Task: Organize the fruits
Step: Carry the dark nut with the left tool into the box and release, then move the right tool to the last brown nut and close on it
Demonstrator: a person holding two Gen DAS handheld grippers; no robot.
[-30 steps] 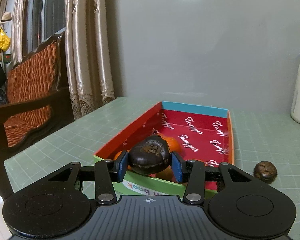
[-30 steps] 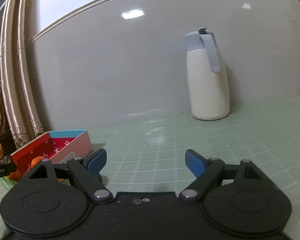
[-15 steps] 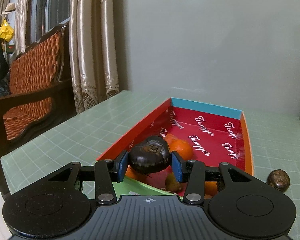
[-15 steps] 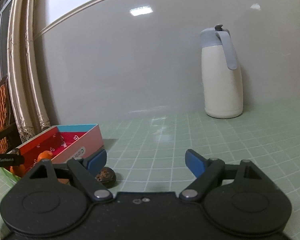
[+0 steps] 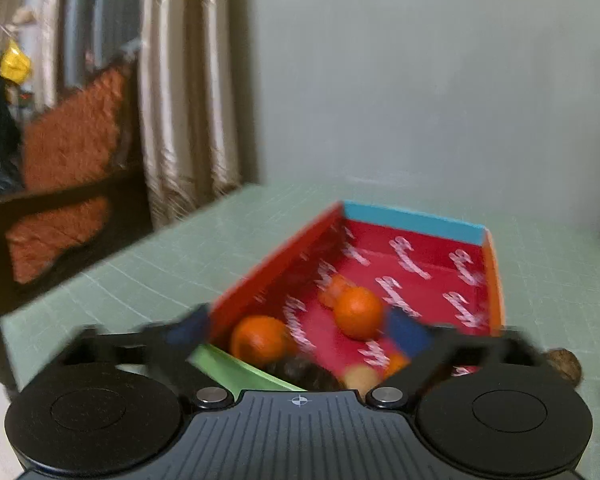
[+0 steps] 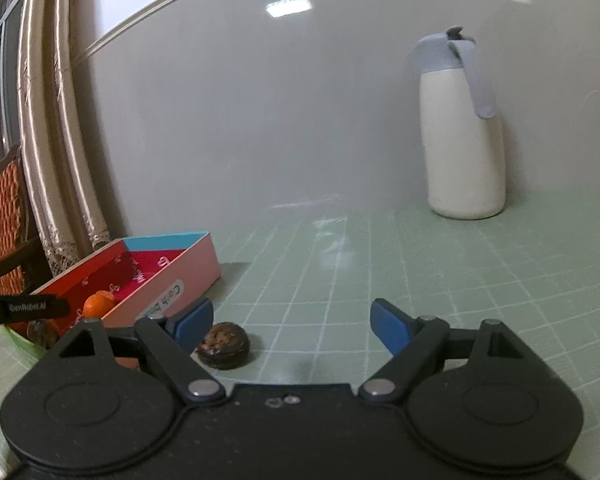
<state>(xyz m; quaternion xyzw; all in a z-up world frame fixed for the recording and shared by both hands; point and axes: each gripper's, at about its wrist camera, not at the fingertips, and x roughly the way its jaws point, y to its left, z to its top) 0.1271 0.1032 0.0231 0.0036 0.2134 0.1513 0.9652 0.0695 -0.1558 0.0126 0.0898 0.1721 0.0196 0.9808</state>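
Green grid mat [image 6: 380, 280] w/ red box [image 5: 420, 256]: left gripper [image 5: 300, 328] has just been opening, jaws wide & empty, dark fruit [image 5: 300, 372] dropped in box; right gripper [image 6: 292, 320] spread, shd centre on loose dark fruit [image 6: 224, 345] beside box before closing.

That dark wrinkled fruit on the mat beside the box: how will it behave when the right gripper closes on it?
The dark fruit is rounded and lies loose on the flat mat, so a nudge would probably roll it. Its wrinkled skin suggests decent grip. It sits off-centre near the open right gripper, so uneven contact seems likely.
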